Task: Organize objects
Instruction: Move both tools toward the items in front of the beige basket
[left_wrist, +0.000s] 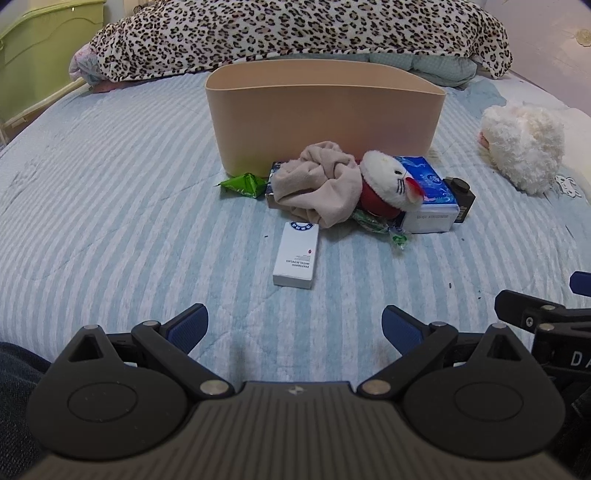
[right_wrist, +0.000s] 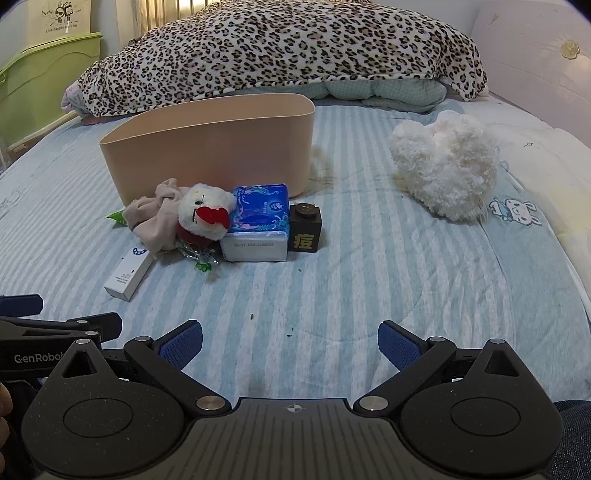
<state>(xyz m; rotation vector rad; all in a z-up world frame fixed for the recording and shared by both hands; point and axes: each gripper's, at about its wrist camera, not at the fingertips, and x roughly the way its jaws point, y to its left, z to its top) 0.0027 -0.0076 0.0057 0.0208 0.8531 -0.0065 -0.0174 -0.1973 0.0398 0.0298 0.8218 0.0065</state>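
Striped bed (left_wrist: 110, 221) around us; both our claws, left claw (left_wrist: 295, 328) and right claw (right_wrist: 290, 341), hang released, clutter (left_wrist: 332, 192) still outside the bin (left_wrist: 325, 114).

Soft even light, sharp, fisheye-bent edges

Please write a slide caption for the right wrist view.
Open right gripper faces clutter before a bin on the bed.
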